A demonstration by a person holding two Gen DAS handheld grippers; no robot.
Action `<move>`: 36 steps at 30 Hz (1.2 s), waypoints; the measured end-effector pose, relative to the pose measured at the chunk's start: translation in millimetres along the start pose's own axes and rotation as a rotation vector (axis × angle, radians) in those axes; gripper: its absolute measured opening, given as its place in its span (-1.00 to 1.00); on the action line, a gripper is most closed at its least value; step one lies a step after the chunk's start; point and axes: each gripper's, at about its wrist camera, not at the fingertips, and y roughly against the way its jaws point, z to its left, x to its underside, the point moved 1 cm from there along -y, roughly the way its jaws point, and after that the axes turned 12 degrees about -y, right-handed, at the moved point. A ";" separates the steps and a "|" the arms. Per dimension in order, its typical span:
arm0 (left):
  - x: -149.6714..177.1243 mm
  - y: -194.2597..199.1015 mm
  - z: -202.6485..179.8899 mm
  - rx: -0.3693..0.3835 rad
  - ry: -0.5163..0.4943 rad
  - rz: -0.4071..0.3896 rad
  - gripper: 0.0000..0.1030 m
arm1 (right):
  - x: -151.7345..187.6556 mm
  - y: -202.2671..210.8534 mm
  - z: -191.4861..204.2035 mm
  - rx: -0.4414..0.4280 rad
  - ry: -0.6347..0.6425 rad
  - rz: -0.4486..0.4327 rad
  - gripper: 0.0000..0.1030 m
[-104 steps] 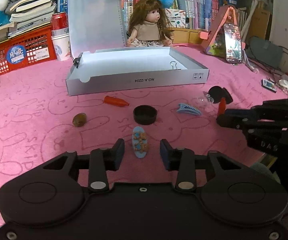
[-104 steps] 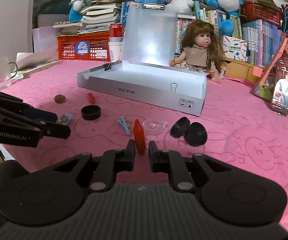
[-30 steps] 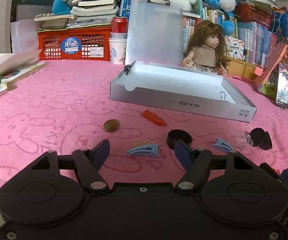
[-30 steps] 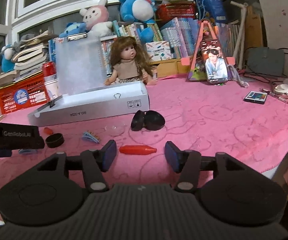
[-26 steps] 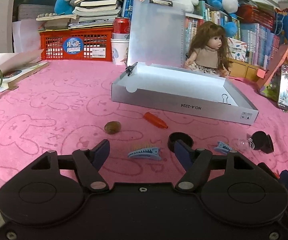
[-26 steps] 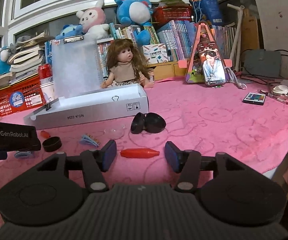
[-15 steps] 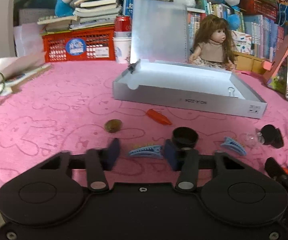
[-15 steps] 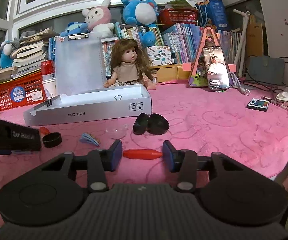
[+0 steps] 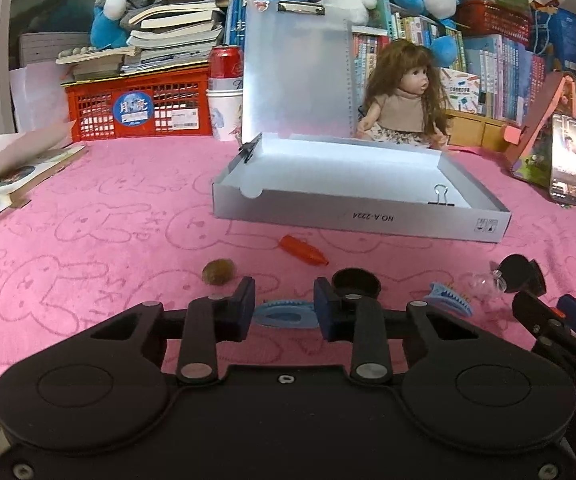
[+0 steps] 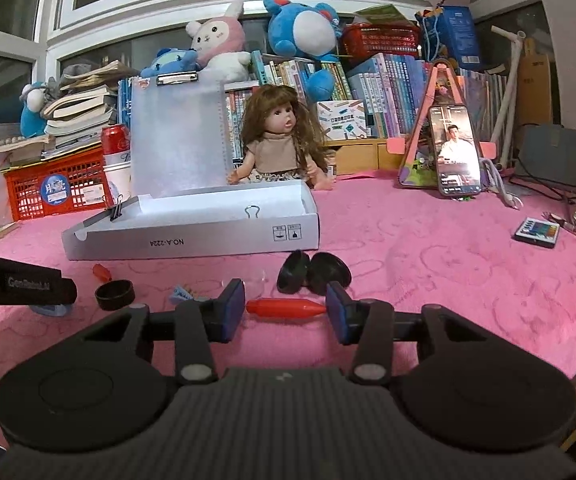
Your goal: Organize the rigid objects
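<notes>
My left gripper (image 9: 284, 314) has its jaws closed in on the two ends of a blue hair clip (image 9: 285, 315), which lies crosswise between the pads on the pink cloth. My right gripper (image 10: 285, 309) has its jaws against the two ends of a red pen-like piece (image 10: 285, 308). A white open box (image 9: 352, 184) stands behind, with a binder clip (image 9: 440, 196) on its front wall; the box also shows in the right wrist view (image 10: 191, 232). The left gripper's arm shows at the left of the right wrist view (image 10: 19, 284).
On the cloth lie a second red piece (image 9: 303, 249), a brown nut (image 9: 218, 271), a black ring cap (image 9: 356, 282), another blue clip (image 9: 450, 299), black suction cups (image 10: 314, 267) and a clear dish (image 10: 256, 280). A doll (image 9: 404, 100), red basket (image 9: 135, 108), phone (image 10: 454, 150) stand behind.
Both grippers' jaws have narrowed from wide open onto their objects: left on the blue clip, right on the red piece. Both moved slightly forward.
</notes>
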 end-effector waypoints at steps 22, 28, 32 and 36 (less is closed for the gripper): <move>-34.8 -2.5 10.6 0.065 -0.043 -0.029 -0.41 | -33.8 -19.4 1.5 -0.059 0.004 0.049 -0.05; -64.4 -17.2 19.4 0.128 -0.022 -0.001 -0.41 | -57.4 -36.0 3.1 -0.092 -0.001 0.076 -0.05; -87.6 -35.3 24.2 0.166 -0.003 0.037 -0.41 | -78.8 -53.6 4.3 -0.114 -0.005 0.114 -0.05; -109.9 -57.7 25.8 0.186 -0.017 0.076 -0.41 | -97.9 -75.8 3.4 -0.131 -0.029 0.190 -0.05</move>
